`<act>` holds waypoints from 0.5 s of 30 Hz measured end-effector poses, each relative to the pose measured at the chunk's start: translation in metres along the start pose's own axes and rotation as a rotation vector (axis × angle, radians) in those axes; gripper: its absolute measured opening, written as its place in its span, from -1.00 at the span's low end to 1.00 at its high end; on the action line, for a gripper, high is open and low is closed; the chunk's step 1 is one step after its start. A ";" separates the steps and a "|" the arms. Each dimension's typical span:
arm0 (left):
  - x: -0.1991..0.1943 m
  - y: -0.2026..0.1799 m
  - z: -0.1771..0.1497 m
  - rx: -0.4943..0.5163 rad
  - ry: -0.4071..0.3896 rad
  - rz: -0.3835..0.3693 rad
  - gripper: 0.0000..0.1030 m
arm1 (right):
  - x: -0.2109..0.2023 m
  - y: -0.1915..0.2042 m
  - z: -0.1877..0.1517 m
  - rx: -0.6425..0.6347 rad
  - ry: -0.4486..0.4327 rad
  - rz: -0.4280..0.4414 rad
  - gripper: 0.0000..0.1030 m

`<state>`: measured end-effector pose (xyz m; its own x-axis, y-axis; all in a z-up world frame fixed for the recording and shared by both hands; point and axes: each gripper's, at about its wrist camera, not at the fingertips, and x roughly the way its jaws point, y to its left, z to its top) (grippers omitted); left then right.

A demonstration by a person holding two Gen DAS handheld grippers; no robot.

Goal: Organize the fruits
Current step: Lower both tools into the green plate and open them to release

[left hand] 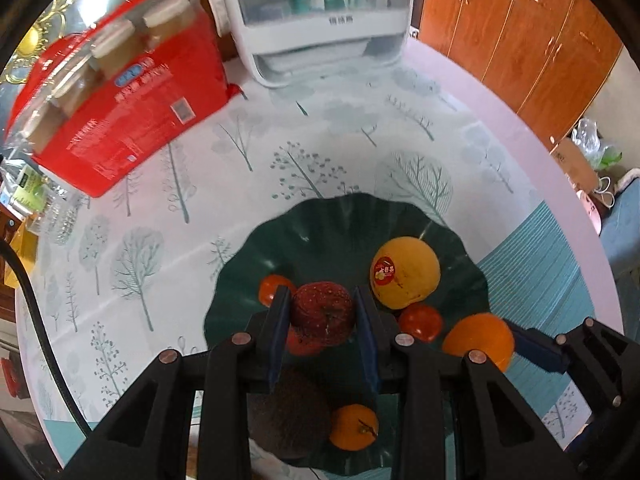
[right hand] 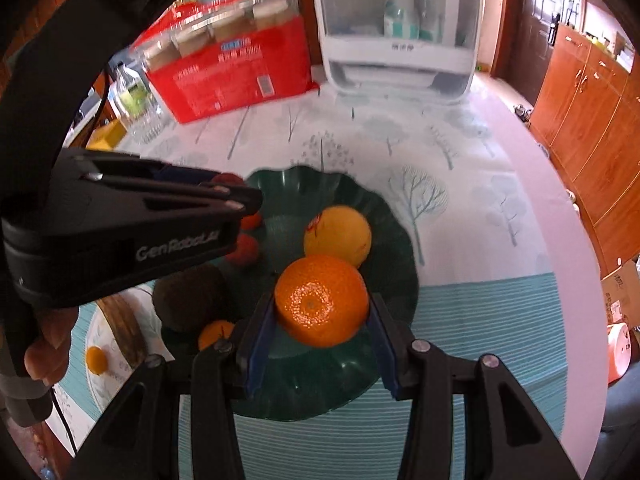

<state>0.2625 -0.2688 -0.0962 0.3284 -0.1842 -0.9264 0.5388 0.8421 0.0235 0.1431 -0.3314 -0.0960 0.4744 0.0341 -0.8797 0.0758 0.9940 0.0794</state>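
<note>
A dark green wavy-rimmed plate (left hand: 344, 216) (right hand: 400, 240) lies on the tree-print tablecloth. My left gripper (left hand: 322, 314) is shut on a dark red apple (left hand: 320, 304) just above the plate. My right gripper (right hand: 322, 320) is shut on a large orange (right hand: 322, 300) (left hand: 478, 340) over the plate's near right part. On the plate are a yellow fruit with a red sticker (left hand: 405, 272) (right hand: 338, 234), small red-orange fruits (left hand: 420, 322), a dark brown fruit (left hand: 288, 416) (right hand: 190, 296) and a small mandarin (left hand: 354, 426) (right hand: 216, 334).
A red box in a clear bag (left hand: 132, 92) and a white appliance (left hand: 324, 20) stand at the table's back. Another small mandarin (right hand: 96, 360) lies on the cloth left of the plate. Wooden cabinets (left hand: 540, 40) line the right. A hand (right hand: 48, 344) grips the left tool.
</note>
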 end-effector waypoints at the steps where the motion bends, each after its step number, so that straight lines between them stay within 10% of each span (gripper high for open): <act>1: 0.005 -0.001 0.001 0.000 0.009 -0.002 -0.41 | 0.004 0.000 -0.001 -0.001 0.010 0.002 -0.11; 15: 0.052 -0.013 0.004 0.004 0.098 -0.012 -0.41 | 0.034 0.001 -0.011 0.008 0.077 0.043 -0.10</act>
<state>0.2756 -0.2919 -0.1435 0.2444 -0.1435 -0.9590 0.5452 0.8382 0.0135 0.1495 -0.3276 -0.1313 0.4082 0.0850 -0.9089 0.0637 0.9906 0.1213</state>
